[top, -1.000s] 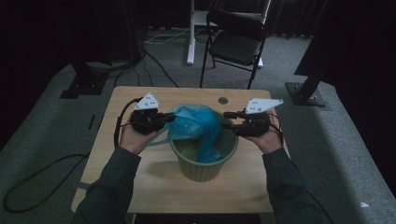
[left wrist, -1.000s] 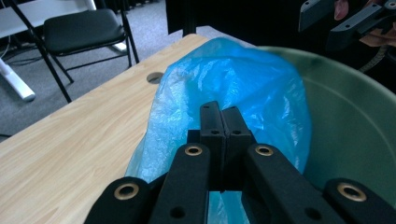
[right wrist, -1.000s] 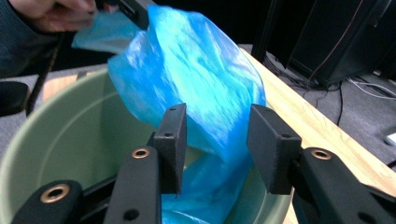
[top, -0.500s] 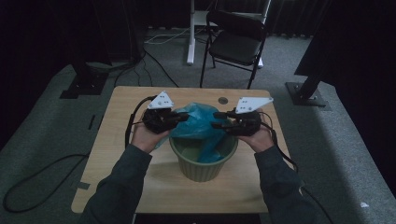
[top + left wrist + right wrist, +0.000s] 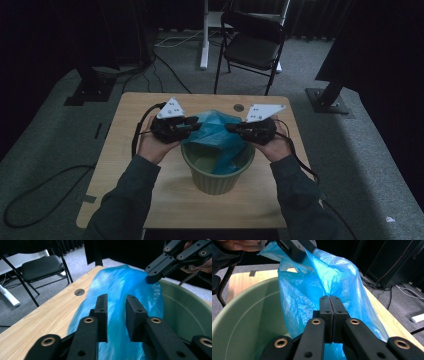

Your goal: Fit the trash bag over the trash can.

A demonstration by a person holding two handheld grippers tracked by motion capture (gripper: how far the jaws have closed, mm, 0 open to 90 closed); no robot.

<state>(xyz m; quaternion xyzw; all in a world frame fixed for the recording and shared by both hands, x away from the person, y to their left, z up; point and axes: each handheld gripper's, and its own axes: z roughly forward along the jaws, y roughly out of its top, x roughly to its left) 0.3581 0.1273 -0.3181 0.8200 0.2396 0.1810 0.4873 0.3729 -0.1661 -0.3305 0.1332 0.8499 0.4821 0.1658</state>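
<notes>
Your left claw (image 5: 192,125) sits at the left side of the blue plastic bag (image 5: 216,131); its jaws have just been opening and now stand parted, with bag film lying in the gap between them and no pad pressing on it, as your left gripper view shows (image 5: 116,317). Your right claw (image 5: 234,128) sits at the bag's right side; its jaws have just been closing and now meet flat against each other (image 5: 333,317), pinching a fold of the bag film. The bag rises out of the green pot (image 5: 218,172) and bulges above its rim; the lower part hangs inside the pot. The pot stands on the wooden surface (image 5: 130,150) near its middle, slightly toward your side. Both hands rest just beside the pot's rim, one at each side; the rim runs directly under the claws. The surface's left and right strips lie open for lateral travel; a round cable hole (image 5: 238,107) sits past the bag, near the far edge. Beyond that edge a folding chair (image 5: 252,47) stands on the floor, well apart from the surface.
</notes>
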